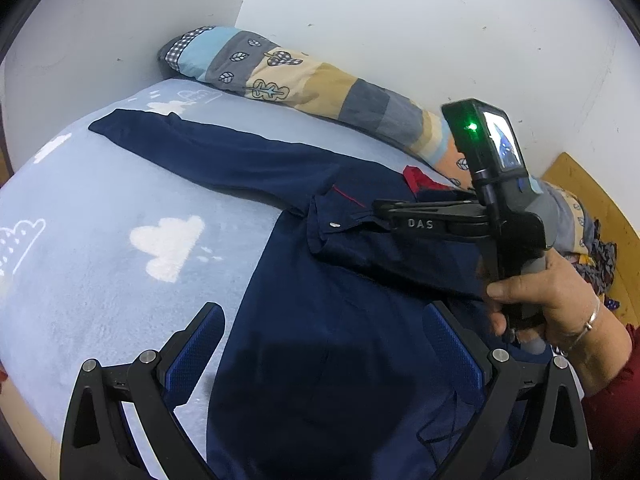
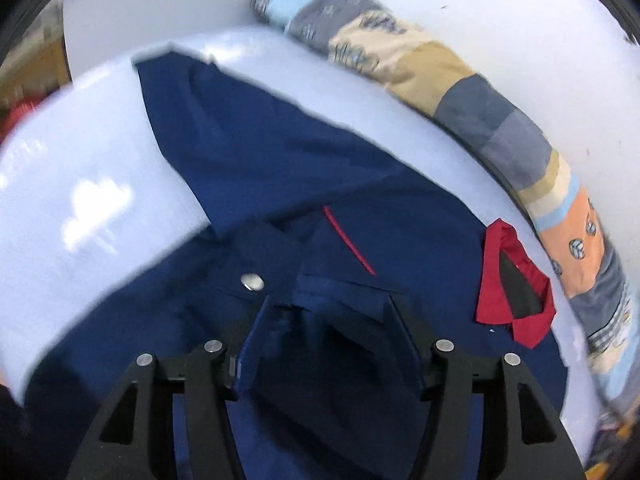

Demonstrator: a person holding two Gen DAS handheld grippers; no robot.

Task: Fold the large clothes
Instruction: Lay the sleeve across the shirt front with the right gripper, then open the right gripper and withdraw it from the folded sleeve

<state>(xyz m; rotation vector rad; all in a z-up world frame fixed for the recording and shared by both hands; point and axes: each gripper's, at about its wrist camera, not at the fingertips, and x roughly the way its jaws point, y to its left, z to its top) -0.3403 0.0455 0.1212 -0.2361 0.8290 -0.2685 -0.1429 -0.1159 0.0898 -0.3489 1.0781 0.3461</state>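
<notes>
two hand-held grippers hang over a navy shirt (image 1: 320, 312) spread on the bed (image 1: 100, 280). left hand-held gripper (image 1: 324, 340) is spread wide, empty. right hand-held gripper (image 2: 328, 316) stands parted astride the collar flap (image 2: 340, 292), not pinching.

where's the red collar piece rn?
Right wrist view, right side: the red collar piece lies at the navy jacket's edge, beside the long patchwork pillow along the white wall.

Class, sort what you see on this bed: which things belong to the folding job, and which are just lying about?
Part of the job: navy jacket; left claw; right claw.

Lying about: patchwork pillow; cloud-print blanket; dark patterned cloth heap.
</notes>
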